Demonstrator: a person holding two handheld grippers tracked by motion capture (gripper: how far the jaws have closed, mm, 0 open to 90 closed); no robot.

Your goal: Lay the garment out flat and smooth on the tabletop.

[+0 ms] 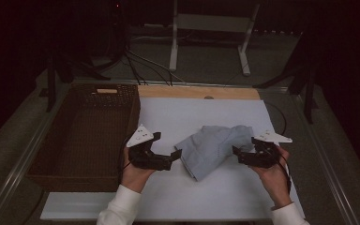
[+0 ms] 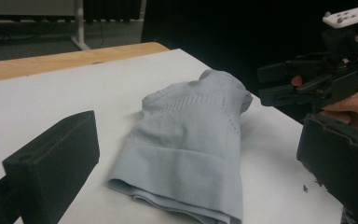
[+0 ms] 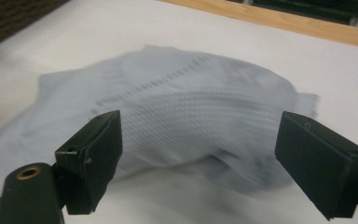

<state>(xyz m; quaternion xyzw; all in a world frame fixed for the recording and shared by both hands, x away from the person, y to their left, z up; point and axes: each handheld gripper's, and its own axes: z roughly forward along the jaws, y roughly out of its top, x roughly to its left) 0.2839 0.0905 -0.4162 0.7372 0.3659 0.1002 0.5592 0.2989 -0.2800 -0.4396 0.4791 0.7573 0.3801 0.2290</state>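
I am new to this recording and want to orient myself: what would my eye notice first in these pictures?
First comes the pale grey-blue knitted cloth, folded into a bundle at the middle of the white table top. A black two-jaw tool flanks it on each side, the left tool and the right tool, both with jaws open and holding nothing. On the left stands a dark brown woven basket.

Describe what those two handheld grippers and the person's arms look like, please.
Each hand holds a chunky black gripper. The left gripper and right gripper both end in two blocky black jaws and carry a pale grey three-cornered plate on top. A thin dark cable trails from the right one. The person wears white sleeves.
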